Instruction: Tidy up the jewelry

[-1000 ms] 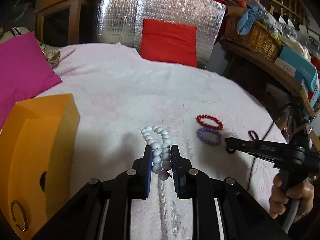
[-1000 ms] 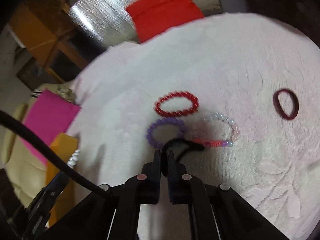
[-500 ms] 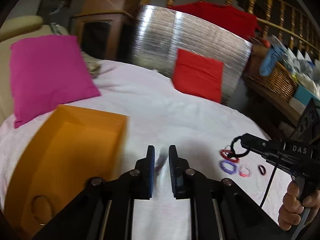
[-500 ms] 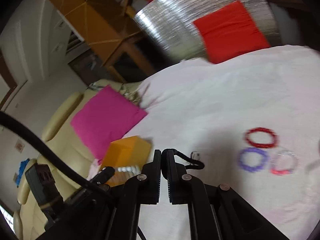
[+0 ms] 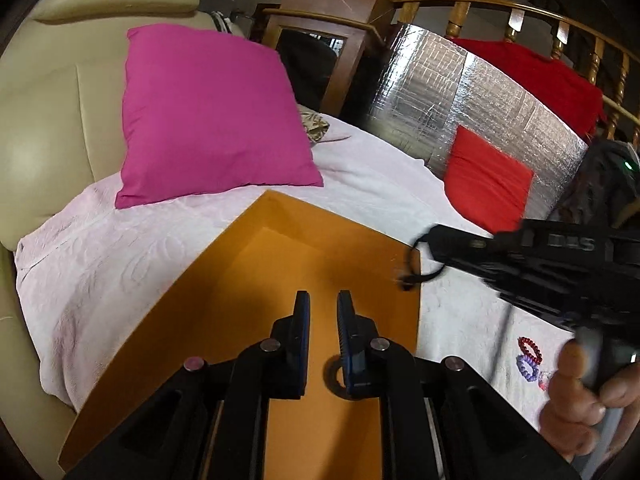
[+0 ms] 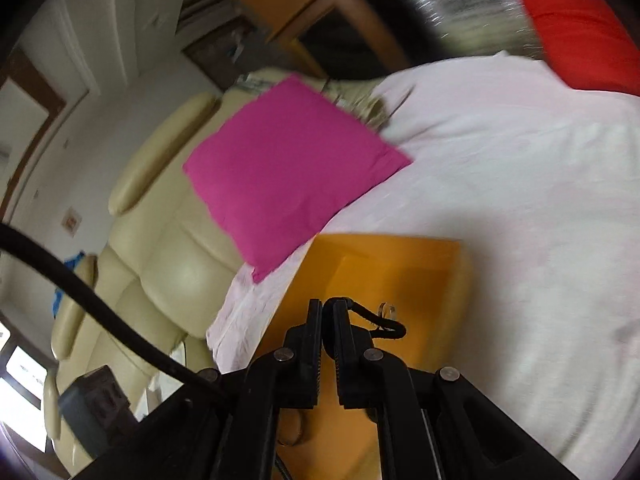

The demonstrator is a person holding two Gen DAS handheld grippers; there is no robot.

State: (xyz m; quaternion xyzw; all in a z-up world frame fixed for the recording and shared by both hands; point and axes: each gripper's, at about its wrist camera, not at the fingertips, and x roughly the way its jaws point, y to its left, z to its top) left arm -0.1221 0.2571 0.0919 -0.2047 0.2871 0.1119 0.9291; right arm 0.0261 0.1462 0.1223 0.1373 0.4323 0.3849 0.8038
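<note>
A pale pink bedspread (image 5: pixel 120 248) fills mid-frame, a magenta cushion (image 5: pixel 208 120) at upper left. The open orange box (image 5: pixel 280 280) sits lower centre. Over it, the left gripper (image 5: pixel 322 312) has just narrowed its jaws, nothing visible between them. The right gripper (image 6: pixel 327 312) pinches a black hair tie (image 6: pixel 380 322) above the box. Red and purple bracelets (image 5: pixel 528 356) lie lower right

1. Left wrist view — looks forward and down along the left tongs (image 5: pixel 322 308), close above the orange box (image 5: pixel 280 264).
2. Right wrist view — tilted, blurred, close over the same box (image 6: pixel 400 264).
3. Shared: box, pink pillow (image 5: pixel 208 116), white bedspread (image 6: pixel 520 168), red cushion (image 5: pixel 486 182).
</note>
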